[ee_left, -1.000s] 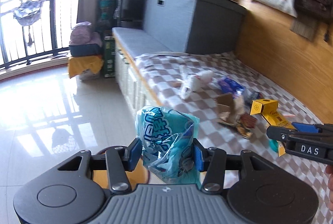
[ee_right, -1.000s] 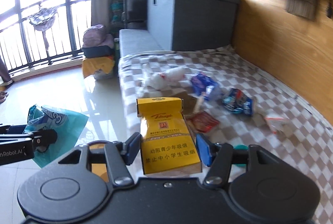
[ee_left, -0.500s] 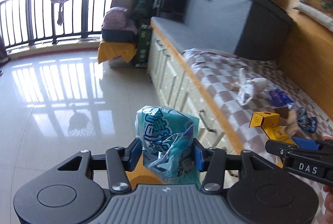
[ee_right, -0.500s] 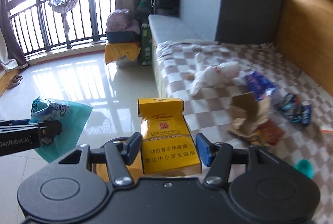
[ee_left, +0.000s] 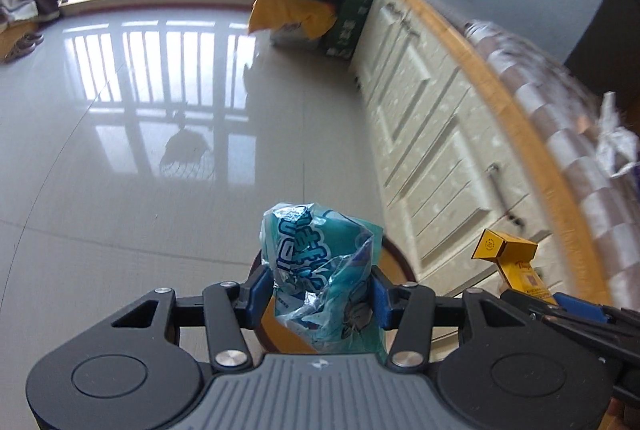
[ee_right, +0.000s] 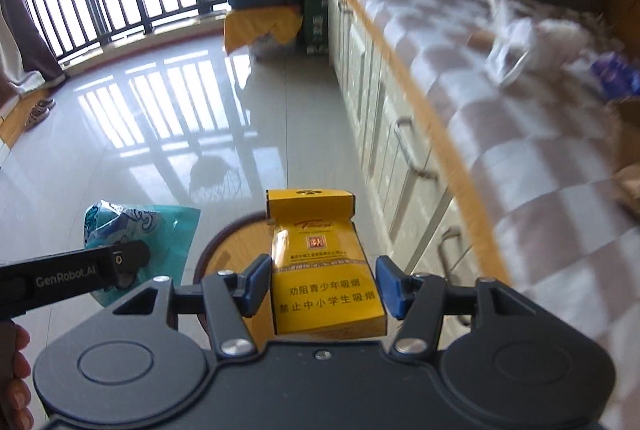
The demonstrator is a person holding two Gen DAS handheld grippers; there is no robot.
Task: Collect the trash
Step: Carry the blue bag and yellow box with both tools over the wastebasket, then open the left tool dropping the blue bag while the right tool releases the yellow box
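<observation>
The blue bag point(ee_left: 324, 270) is crinkly plastic, pinched between the blue pads of the left tongs point(ee_left: 320, 294). The yellow box point(ee_right: 324, 278) sits between the pads of the right tongs point(ee_right: 324, 286), which grip its sides. Both bits of trash are up in the air over the floor point(ee_left: 140, 150), just above a round bin point(ee_right: 236, 242) with a dark red rim and a light brown inside. The bin stands on the floor right beside the white drawers point(ee_left: 432, 134) under the bed point(ee_right: 520, 110).

More trash lies on the bed's checked blanket: a white crumpled bag point(ee_right: 532, 38) and a blue wrapper point(ee_right: 612, 74).

What could go wrong? The blue bag is soft and slippery, so it could slide out of the pads and land beside the bin. The box sticks out far past the pads, so it could bump the rim and tip out onto the floor. The two tongs are very close together, so they could knock each other if both let go at once.

Both tongs point down at a steep slant toward the bin, side by side, the left one just to the left of the right one. A hand point(ee_right: 16, 382) shows at the left edge of the right view.
</observation>
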